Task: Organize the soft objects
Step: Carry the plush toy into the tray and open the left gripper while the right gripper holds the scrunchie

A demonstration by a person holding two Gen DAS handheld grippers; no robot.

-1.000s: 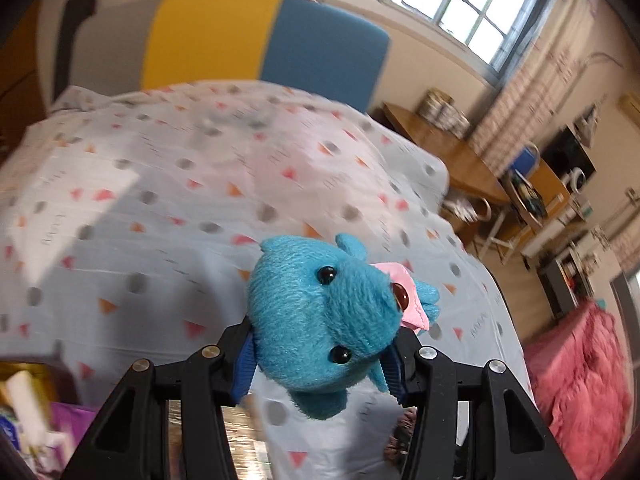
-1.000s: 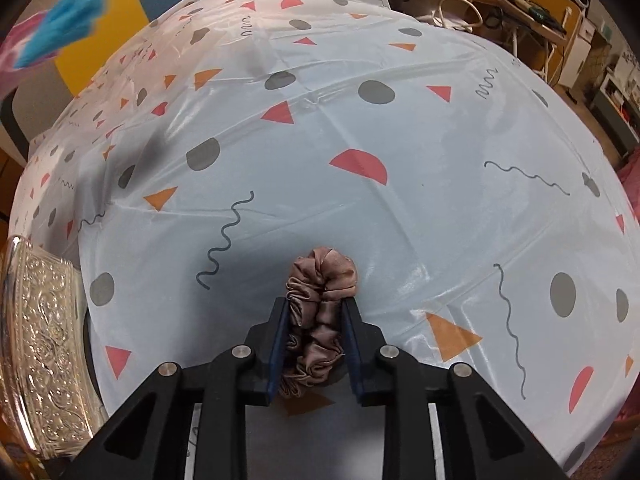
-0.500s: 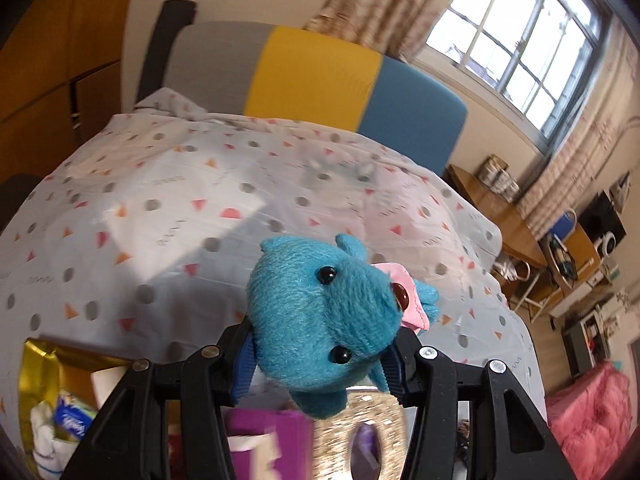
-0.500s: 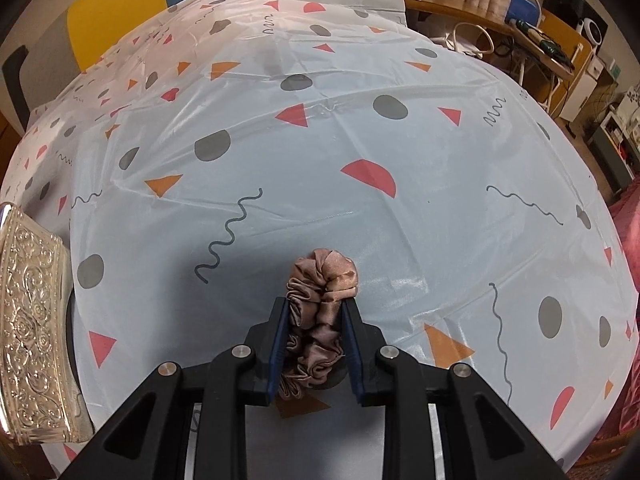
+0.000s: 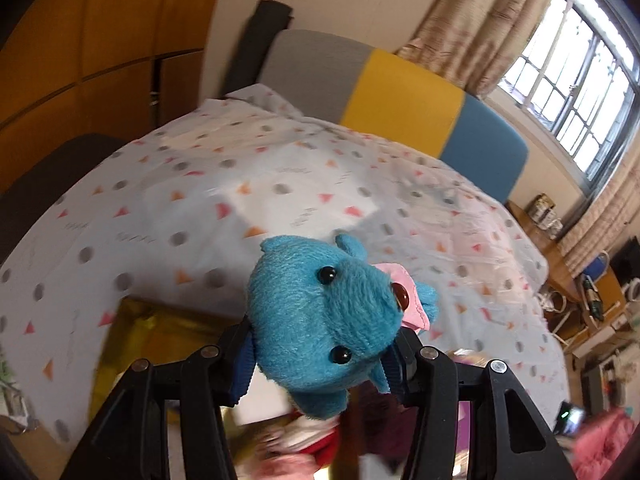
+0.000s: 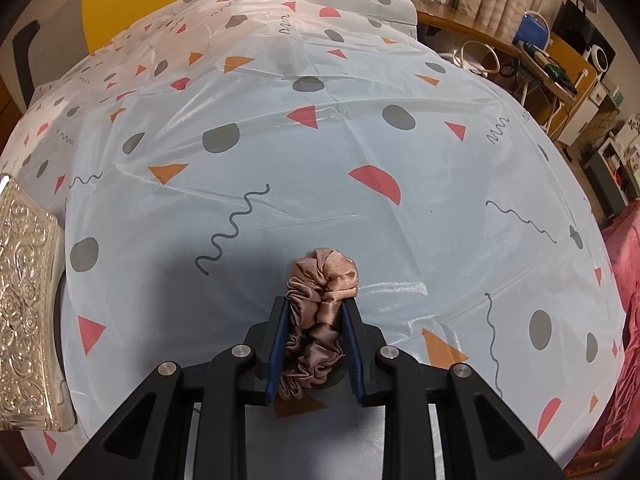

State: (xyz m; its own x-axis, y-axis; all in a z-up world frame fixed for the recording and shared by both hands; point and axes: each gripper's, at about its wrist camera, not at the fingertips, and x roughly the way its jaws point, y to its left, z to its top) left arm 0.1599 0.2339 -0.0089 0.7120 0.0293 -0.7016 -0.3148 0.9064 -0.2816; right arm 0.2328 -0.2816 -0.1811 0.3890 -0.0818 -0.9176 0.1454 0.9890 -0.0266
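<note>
Left wrist: left gripper [image 5: 320, 354] clamps fuzzy blue plush toy [image 5: 320, 316] | right gripper [image 6: 316, 344] pinches ruffled satin scrunchie [image 6: 320, 300] over glossy tablecloth [image 6: 400, 152]

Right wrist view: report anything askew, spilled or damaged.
Nothing stands out. The right gripper is shut on the brown satin scrunchie above the patterned plastic tablecloth, which is creased but unspilled. The embossed silver box sits at its left edge.

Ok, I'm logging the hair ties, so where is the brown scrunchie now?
In the right wrist view, the brown satin scrunchie is pinched between the right gripper's fingers, low centre, above the patterned tablecloth.
</note>
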